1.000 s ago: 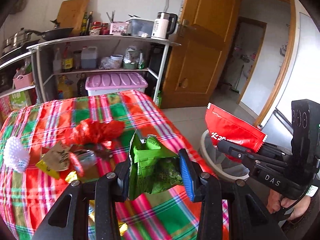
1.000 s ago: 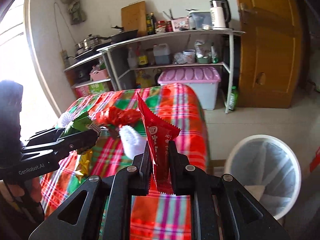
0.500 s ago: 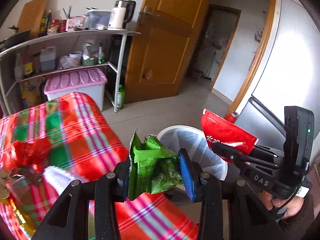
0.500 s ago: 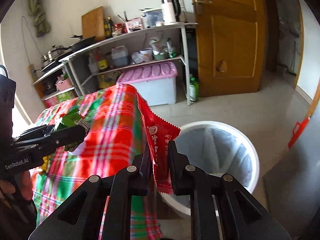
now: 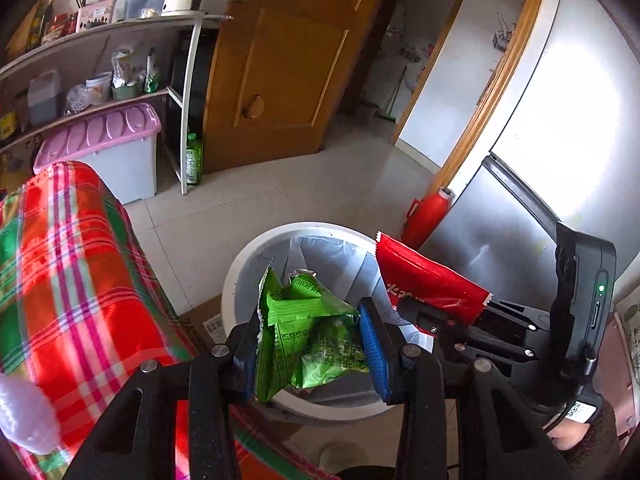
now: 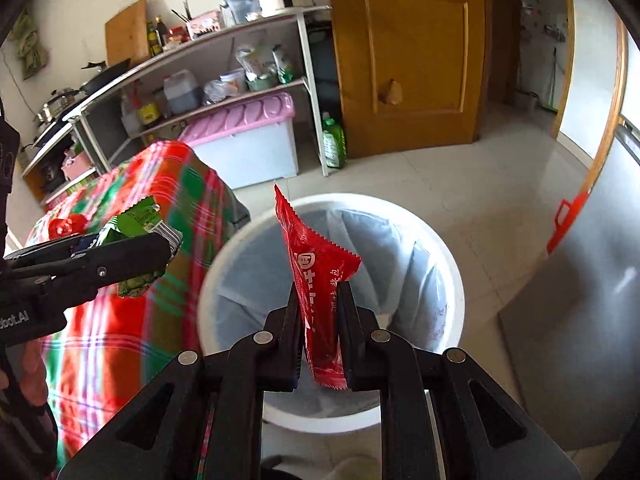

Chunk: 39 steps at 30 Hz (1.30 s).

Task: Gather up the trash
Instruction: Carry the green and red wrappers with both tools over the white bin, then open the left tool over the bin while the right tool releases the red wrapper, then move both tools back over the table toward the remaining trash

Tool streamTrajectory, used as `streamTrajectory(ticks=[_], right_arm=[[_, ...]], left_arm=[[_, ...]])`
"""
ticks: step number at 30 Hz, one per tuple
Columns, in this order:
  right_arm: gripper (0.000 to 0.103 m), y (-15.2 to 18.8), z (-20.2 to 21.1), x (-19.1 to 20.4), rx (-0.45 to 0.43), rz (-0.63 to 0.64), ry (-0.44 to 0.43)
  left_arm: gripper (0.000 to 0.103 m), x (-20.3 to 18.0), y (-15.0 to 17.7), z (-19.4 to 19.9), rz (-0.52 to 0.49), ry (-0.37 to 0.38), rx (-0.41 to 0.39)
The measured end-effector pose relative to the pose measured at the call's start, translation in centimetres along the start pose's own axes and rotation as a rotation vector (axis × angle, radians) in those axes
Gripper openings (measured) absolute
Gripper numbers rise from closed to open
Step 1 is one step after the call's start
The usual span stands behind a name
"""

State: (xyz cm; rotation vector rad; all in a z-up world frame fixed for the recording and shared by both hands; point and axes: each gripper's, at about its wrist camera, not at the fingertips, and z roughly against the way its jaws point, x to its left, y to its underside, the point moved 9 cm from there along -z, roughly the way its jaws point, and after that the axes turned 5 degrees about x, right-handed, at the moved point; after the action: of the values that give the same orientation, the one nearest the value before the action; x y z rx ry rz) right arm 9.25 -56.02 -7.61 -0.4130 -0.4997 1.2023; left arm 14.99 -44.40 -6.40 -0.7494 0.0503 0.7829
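Grippers now over bin [image 5: 240,276], wrappers clamped

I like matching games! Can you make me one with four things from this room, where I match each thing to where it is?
Things:
1. crumpled green snack wrapper
2. flat red snack packet
3. round white trash bin with a grey liner
4. pink-lidded plastic storage box

Places:
A. on the floor beside the checked tablecloth
B. pinched in the right gripper
C. under the grey shelf unit
D. pinched in the left gripper

Pairs: 1-D, 2-B, 3-A, 4-C
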Motion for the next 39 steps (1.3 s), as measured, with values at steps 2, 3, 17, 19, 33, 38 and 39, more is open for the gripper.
streamTrajectory(ticks=[2,3,17,19,33,38,39], right_arm=[[0.016,0.2,-0.7,-0.4,0.016,0.001,0.000],[0.016,0.2,-1.1,-0.7,0.026,-0.001,0.013],[0.054,0.4,-2.9,-2.9,0.061,-0.038,0.035],[0.054,0.3,-2.8,-2.8,0.057,-0.038,0.041],[0.054,0.0,0.9,-0.7,-0.023,-0.056,0.020],[0.054,-0.3,2.5,1.2,-0.059,-0.031,0.004],[0.054,-0.5,2.8,1.8,-0.068,-0.028,-0.007]], left_arm=[[0.043,-0.1,0.1,-1.0,0.001,-0.003,0.013],[0.043,-0.1,0.1,-1.5,0.005,-0.002,0.021],[0.055,0.6,0.6,-4.7,0.041,-0.013,0.082],[0.055,0.7,0.5,-4.5,0.048,-0.004,0.077],[0.058,1.4,0.6,-0.5,0.061,-0.009,0.011],[0.058,2.5,1.1,2.4,0.076,-0.039,-0.028],[0.058,2.7,1.2,2.8,0.082,-0.040,-0.037]])
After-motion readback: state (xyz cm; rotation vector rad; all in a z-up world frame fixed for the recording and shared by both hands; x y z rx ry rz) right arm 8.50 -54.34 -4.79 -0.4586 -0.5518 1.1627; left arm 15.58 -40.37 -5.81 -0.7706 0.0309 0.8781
